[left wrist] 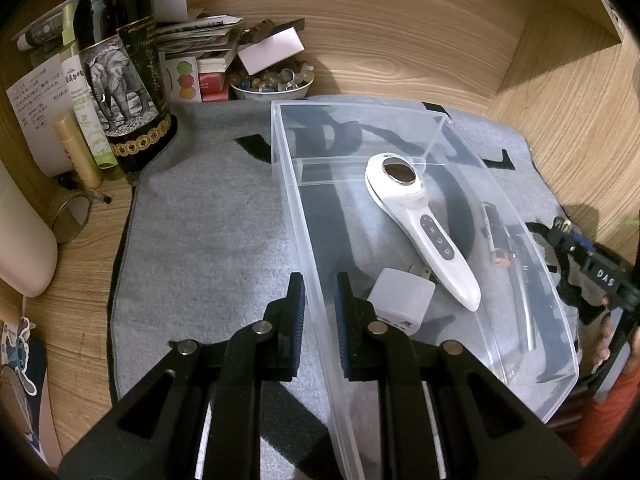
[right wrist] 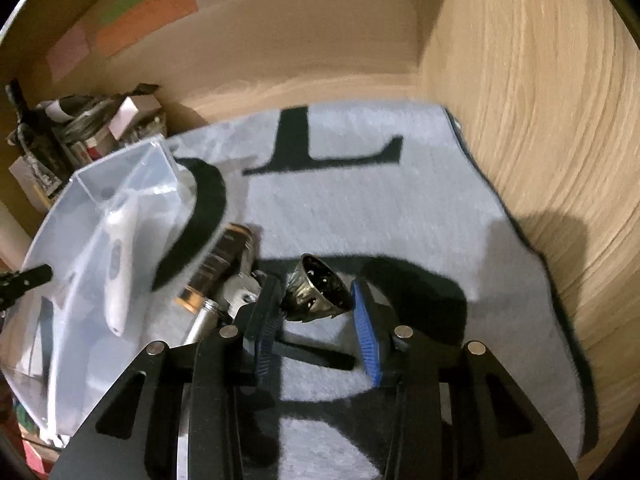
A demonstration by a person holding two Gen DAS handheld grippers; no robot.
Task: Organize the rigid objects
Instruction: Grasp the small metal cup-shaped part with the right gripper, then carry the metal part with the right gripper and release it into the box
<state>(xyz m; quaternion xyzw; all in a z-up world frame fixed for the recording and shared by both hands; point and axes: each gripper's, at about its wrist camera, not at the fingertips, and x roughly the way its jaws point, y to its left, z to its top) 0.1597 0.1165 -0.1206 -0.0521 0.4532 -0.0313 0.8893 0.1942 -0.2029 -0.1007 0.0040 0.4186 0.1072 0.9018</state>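
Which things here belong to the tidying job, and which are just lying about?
Job:
clear bin
white handheld device
battery
white charger plug
dark metal cup between the right claw fingers
left claw straddling the bin wall

Lying about:
wine bottle
bowl of stones
paper stack

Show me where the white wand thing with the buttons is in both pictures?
Left wrist view: the white handheld device lies center-right inside the clear plastic bin.
Right wrist view: the device sits at left, blurred, in that bin.
Shared landmark: the battery beside it.
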